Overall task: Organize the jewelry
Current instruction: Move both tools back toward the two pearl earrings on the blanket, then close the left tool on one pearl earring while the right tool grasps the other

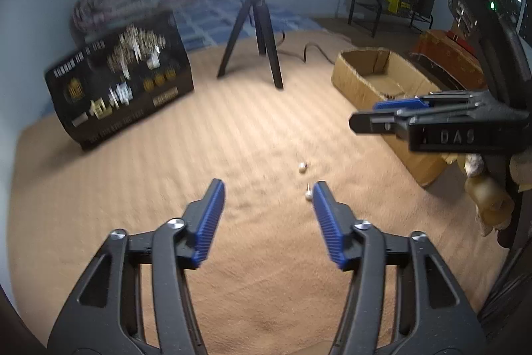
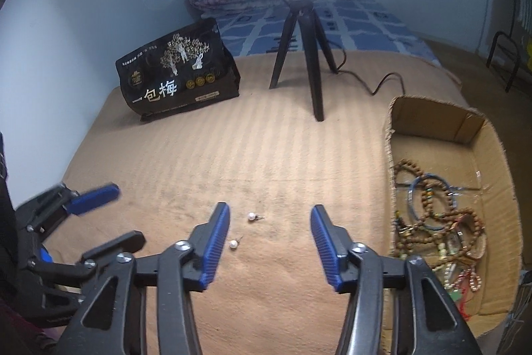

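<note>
Two pearl stud earrings lie on the tan blanket. In the left wrist view one (image 1: 302, 167) lies ahead and the other (image 1: 308, 194) sits beside my right fingertip. In the right wrist view one (image 2: 251, 216) lies between the fingers and the other (image 2: 233, 244) next to the left finger. My left gripper (image 1: 267, 188) is open and empty. My right gripper (image 2: 270, 212) is open and empty. A cardboard box (image 2: 472, 125) at the right holds several bead bracelets (image 2: 442, 222) and bangles.
A ring light on a black tripod (image 2: 309, 55) stands at the back with its cable (image 2: 385, 82). A black snack bag (image 2: 179, 69) leans at the back left. The right gripper (image 1: 365, 117) shows at the right in the left wrist view.
</note>
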A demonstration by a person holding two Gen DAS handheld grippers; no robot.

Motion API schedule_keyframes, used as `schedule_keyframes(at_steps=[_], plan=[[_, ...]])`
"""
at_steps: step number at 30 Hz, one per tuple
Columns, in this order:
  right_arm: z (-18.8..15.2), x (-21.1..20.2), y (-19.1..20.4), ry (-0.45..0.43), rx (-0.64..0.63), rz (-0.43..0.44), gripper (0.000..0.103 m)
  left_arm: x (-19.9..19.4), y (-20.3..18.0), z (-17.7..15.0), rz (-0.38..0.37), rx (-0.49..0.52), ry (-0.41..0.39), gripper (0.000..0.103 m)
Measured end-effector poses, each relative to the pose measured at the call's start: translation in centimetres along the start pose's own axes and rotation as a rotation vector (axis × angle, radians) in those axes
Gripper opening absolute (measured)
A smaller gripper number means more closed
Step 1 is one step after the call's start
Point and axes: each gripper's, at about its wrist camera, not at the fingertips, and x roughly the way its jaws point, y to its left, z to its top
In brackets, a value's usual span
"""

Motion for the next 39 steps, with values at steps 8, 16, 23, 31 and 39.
schedule_keyframes(at_steps=[8,16,23,31,39], plan=[[0.1,2.6,0.5,0.066,0.011,0.033,0.041,3.4,0.8,-2.0,-0.070,-0.028,0.105,0.045],[0.4,5.5,-0.5,0.128,0.074,0.056,0.032,6.0,-1.0,-2.1,-0.148,-0.042,0.138,0.038],[0.1,7.0,-1.2,0.152,0.103,0.068,0.029,9.2,-2.2,-1.6,-0.139,-0.051,0.152,0.032],[0.3,8.5,-0.9,0.167,0.096,0.077,0.029,10.5,-1.9,-0.9,-0.117,-0.049,0.128,0.023],[0.2,9.5,-0.5,0.177,0.083,0.069,0.027,10.7,-1.2,-1.0,-0.104,-0.045,0.123,0.009]])
